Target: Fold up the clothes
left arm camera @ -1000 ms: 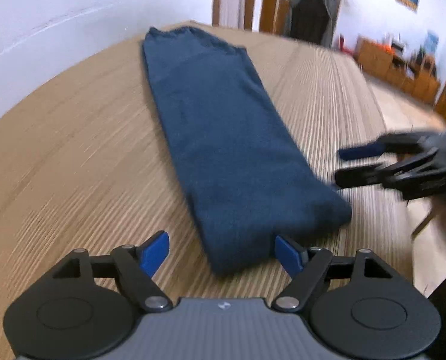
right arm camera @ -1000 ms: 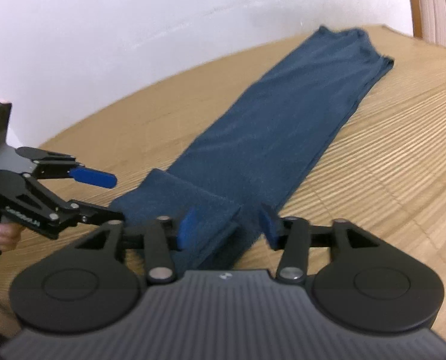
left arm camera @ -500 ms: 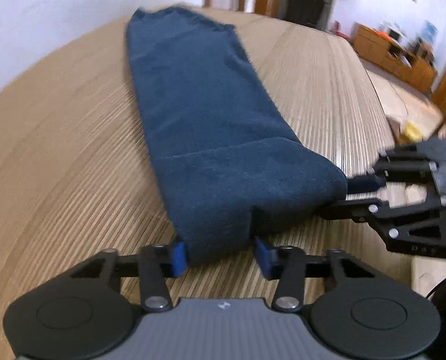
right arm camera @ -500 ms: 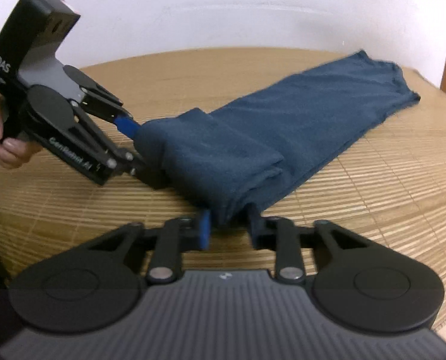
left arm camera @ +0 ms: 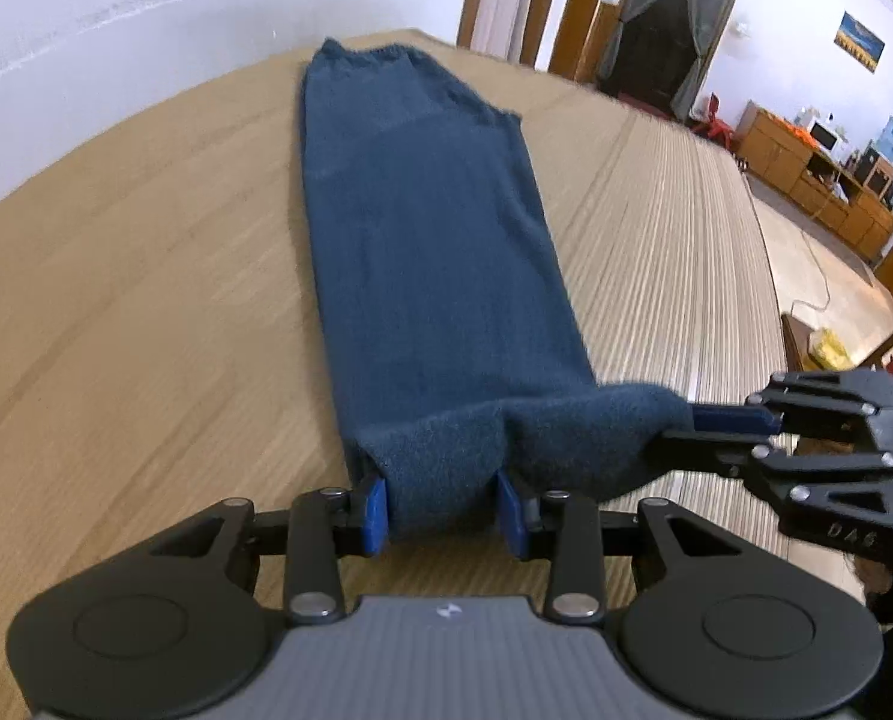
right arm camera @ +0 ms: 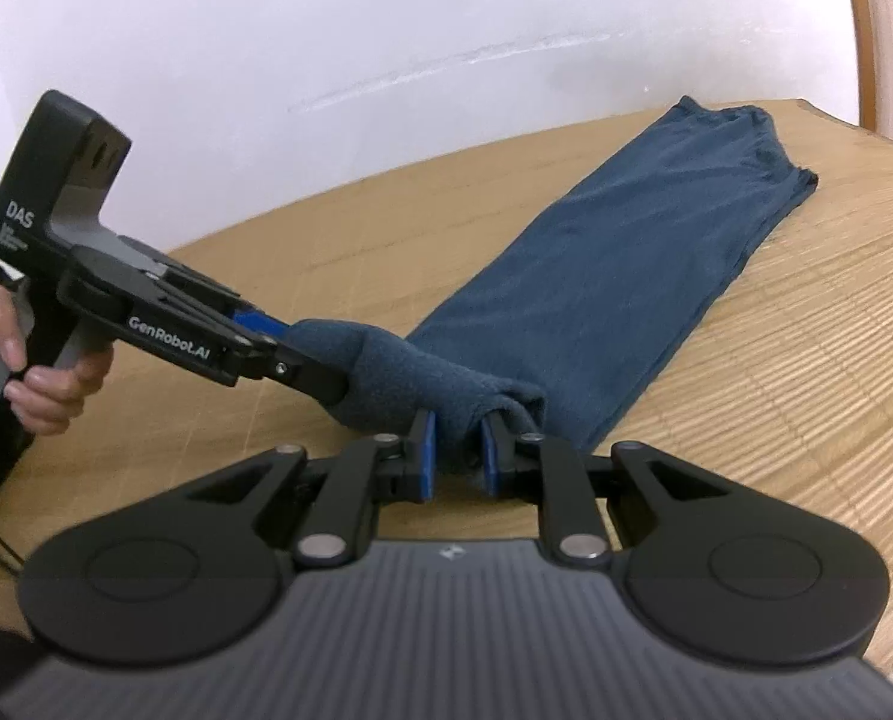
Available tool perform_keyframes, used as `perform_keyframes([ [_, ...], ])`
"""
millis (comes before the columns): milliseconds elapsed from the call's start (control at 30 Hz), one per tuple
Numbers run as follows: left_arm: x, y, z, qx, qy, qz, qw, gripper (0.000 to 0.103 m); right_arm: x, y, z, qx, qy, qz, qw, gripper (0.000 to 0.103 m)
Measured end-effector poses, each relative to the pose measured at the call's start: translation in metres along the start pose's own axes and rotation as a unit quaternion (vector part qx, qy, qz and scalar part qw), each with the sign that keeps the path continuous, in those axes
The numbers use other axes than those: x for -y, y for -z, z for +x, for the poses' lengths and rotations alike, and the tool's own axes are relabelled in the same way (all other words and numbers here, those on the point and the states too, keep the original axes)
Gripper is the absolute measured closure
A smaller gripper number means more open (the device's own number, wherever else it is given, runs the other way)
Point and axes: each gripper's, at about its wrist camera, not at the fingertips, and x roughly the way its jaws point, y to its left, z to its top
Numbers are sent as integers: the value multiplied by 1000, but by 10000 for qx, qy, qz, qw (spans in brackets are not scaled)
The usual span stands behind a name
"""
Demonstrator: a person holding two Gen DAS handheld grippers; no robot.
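Note:
A dark blue garment [left arm camera: 428, 240], folded into a long narrow strip, lies on the wooden table [left arm camera: 116, 312] and runs away toward the wall. My left gripper [left arm camera: 443, 507] is shut on the near left corner of the strip's end. My right gripper [right arm camera: 457, 461] is shut on the near right corner; it also shows in the left wrist view [left arm camera: 674, 426]. The left gripper shows in the right wrist view [right arm camera: 302, 354]. The gripped end [right arm camera: 422, 384] is lifted and bunched off the table. The far end [right arm camera: 740, 138] lies flat.
A white wall [right arm camera: 386, 30] runs behind the table. The table's right edge [left arm camera: 770, 276] drops to a floor with a yellow object [left arm camera: 830, 348]. Wooden cabinets [left arm camera: 818, 180] and a dark doorway [left arm camera: 656, 24] stand far off.
Both grippers closed on the near end of the garment, one at each corner, and have raised it off the table. The strip's near end now bunches between them.

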Motion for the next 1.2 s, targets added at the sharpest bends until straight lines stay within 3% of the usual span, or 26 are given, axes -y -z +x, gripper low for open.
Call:
perform_keyframes([
  [400,-5,-44,34,114,-399,194,9989,61,36,-30,35,262,314,197,9990,83],
  [533,-10,-46,45,114,-512,116,9986,60,49,-37,56,115,506,347,9981,81],
  [633,-14,-47,54,114,-596,58,9981,51,60,-36,71,-64,600,526,9968,80],
  [733,-18,-49,63,114,-680,-1,9976,40,70,-33,82,-132,676,657,9955,72],
  [767,-19,-49,66,114,-708,-20,9974,39,73,-31,84,-115,713,675,9951,64],
  [800,-20,-50,68,114,-736,-40,9972,40,74,-30,84,-92,752,691,9947,58],
  [867,-23,-51,74,119,-791,-78,9968,45,77,-31,82,-96,719,750,9945,57],
  [1067,-7,-50,30,615,-560,-110,9965,43,63,-41,52,263,678,403,9965,57],
  [1200,1,-47,54,289,-655,9,9974,39,54,-41,54,148,578,250,9979,57],
])
